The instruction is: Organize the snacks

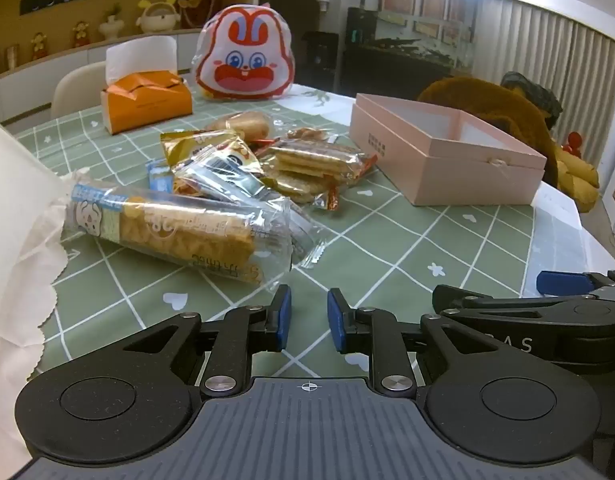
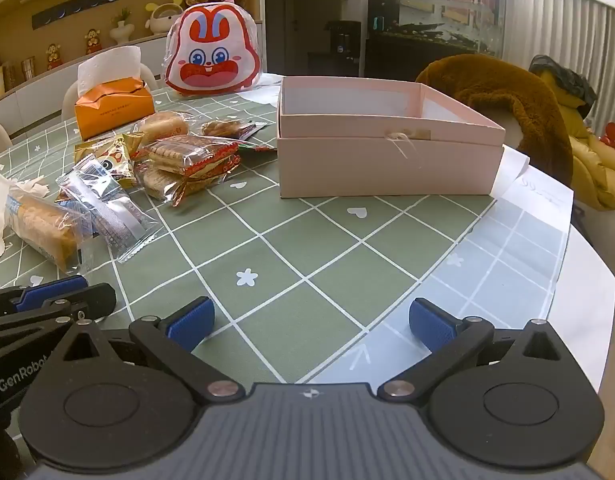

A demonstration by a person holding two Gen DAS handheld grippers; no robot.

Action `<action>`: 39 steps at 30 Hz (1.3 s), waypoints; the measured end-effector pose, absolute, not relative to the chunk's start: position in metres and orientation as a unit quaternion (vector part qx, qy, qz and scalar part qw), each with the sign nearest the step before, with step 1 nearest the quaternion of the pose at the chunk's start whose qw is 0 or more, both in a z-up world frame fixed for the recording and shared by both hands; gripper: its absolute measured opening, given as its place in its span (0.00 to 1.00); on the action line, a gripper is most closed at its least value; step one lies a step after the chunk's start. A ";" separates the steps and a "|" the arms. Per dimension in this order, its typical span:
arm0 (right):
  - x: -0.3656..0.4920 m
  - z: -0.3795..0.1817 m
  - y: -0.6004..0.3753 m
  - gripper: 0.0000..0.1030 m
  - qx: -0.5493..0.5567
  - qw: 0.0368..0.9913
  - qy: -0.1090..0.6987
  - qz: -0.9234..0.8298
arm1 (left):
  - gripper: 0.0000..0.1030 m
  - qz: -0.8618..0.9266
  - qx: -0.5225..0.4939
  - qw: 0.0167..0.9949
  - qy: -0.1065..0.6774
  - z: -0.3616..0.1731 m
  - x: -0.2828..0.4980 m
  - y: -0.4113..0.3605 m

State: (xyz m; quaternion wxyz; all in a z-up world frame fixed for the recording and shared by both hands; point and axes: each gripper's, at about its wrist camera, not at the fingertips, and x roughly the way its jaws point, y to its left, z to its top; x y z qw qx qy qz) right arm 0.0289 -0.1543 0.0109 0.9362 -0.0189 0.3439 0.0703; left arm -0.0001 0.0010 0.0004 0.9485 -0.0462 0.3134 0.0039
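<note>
A pile of wrapped snacks lies on the green checked tablecloth (image 2: 307, 248): a long cake pack (image 1: 179, 232), stacked cracker packs (image 1: 315, 164), a gold pouch (image 1: 203, 144) and a bun (image 1: 243, 124). An open pink box (image 2: 387, 152) stands right of the pile and looks empty. My left gripper (image 1: 309, 316) hovers low just in front of the cake pack, jaws drawn nearly together with nothing between them. My right gripper (image 2: 311, 324) hangs wide open over bare cloth in front of the box, holding nothing. The two grippers are side by side.
A rabbit-face bag (image 1: 245, 60) and an orange tissue box (image 1: 147, 100) stand behind the snacks. White crinkled paper (image 1: 15, 240) lies at the left edge. A brown plush throw (image 2: 499, 96) drapes a chair behind the box. The table's edge curves round at the right.
</note>
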 end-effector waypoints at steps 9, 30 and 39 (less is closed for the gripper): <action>0.029 0.011 -0.155 1.00 -0.018 0.936 0.344 0.071 | 0.24 0.006 -0.039 0.949 0.314 0.000 0.000 0.001; 0.029 0.011 -0.154 1.00 -0.018 0.936 0.344 0.071 | 0.24 0.005 -0.042 0.949 0.313 0.000 0.000 0.000; 0.029 0.011 -0.154 1.00 -0.018 0.936 0.344 0.071 | 0.24 0.005 -0.043 0.949 0.313 0.000 0.000 0.001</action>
